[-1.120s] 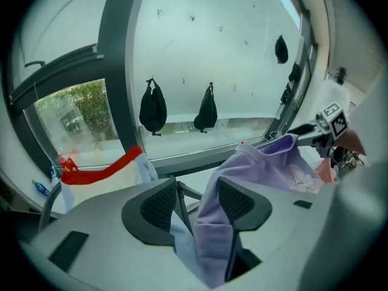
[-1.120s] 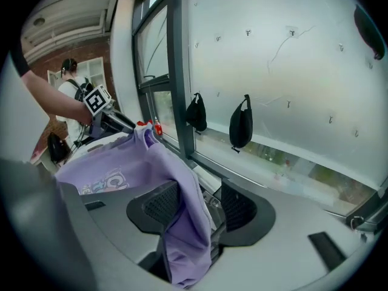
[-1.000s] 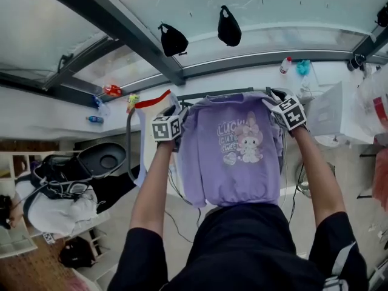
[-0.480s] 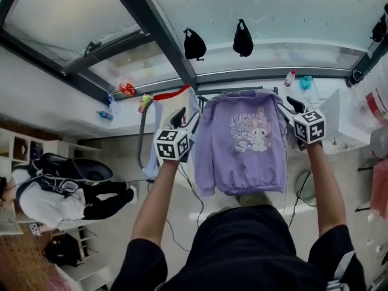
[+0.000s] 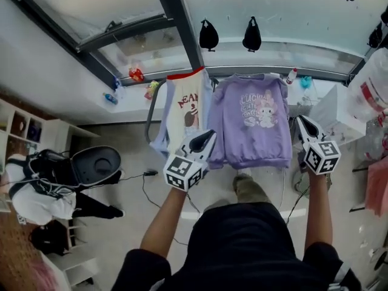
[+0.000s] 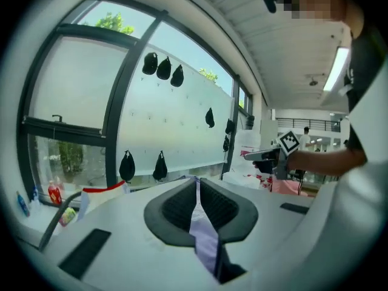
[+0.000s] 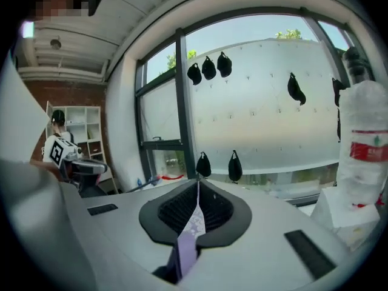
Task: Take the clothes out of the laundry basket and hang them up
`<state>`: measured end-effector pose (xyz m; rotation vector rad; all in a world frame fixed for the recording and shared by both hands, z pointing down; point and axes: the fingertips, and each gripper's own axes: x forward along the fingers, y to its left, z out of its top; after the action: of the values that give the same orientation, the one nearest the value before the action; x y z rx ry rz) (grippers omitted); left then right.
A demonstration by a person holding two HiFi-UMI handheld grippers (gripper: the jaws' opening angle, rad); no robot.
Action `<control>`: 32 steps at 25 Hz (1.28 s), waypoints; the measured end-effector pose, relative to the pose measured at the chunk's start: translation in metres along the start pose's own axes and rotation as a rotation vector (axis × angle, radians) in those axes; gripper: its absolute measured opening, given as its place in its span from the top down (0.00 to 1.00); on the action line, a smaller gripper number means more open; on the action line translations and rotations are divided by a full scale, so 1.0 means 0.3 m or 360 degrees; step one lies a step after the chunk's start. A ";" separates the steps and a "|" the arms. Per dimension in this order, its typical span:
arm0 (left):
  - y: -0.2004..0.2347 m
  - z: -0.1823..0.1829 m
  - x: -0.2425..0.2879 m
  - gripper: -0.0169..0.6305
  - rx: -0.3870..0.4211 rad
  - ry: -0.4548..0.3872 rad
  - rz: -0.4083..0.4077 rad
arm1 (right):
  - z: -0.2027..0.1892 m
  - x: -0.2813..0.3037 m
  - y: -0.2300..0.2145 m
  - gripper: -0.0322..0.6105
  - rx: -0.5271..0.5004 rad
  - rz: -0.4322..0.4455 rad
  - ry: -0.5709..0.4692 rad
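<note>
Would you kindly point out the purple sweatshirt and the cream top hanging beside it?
purple sweatshirt (image 5: 254,141): head view, on its front, below the print.
cream top (image 5: 180,123): head view, on its front, below the print.

The head view looks from above the person's head, forward and steeply down, taking in both forearms, the purple sweatshirt (image 5: 254,123) hung ahead and the floor (image 5: 121,235) well below. The left gripper view and the right gripper view each sit close behind their own jaws and face nearly level toward the window frame (image 5: 176,8). All three views share that frame and the two black bags (image 5: 208,35) (image 6: 127,165) (image 7: 203,164) hanging before the glass.
</note>
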<state>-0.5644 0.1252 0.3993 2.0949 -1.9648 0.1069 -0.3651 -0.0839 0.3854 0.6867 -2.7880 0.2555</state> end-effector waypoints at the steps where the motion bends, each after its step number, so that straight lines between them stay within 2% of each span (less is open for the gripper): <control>1: -0.030 -0.019 -0.044 0.95 -0.0032 -0.0015 0.0017 | -0.015 -0.042 0.045 0.94 0.0029 0.0005 -0.0039; 4: -0.085 -0.074 -0.166 0.96 -0.0075 -0.0054 0.0169 | -0.062 -0.146 0.180 0.95 0.0058 0.0031 -0.0117; 8: -0.128 -0.107 -0.291 0.96 -0.0178 -0.0148 0.0328 | -0.128 -0.268 0.327 0.95 -0.0021 0.0063 -0.0109; 10: -0.152 -0.098 -0.349 0.97 -0.0166 -0.0188 0.0383 | -0.154 -0.330 0.379 0.95 -0.0080 0.0064 -0.0080; 13: -0.198 -0.067 -0.393 0.97 -0.0098 -0.0227 0.0384 | -0.157 -0.402 0.419 0.95 -0.0126 0.0043 -0.0105; 15: -0.230 -0.065 -0.397 0.96 -0.0078 -0.0231 0.0368 | -0.151 -0.435 0.430 0.95 -0.0151 0.0030 -0.0137; 21: -0.291 -0.074 -0.418 0.97 -0.0122 -0.0231 0.0401 | -0.140 -0.509 0.424 0.95 -0.0142 0.0044 -0.0195; 28: -0.392 -0.051 -0.368 0.96 -0.0126 -0.0223 0.0457 | -0.117 -0.569 0.347 0.95 -0.0143 0.0120 -0.0192; 32: -0.492 -0.060 -0.299 0.96 -0.0136 -0.0207 0.0477 | -0.092 -0.626 0.268 0.95 -0.0128 0.0153 -0.0260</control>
<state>-0.4233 0.2234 0.3746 1.7837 -2.3056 -0.0571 -0.2372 0.0735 0.3488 0.5794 -2.9729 0.1090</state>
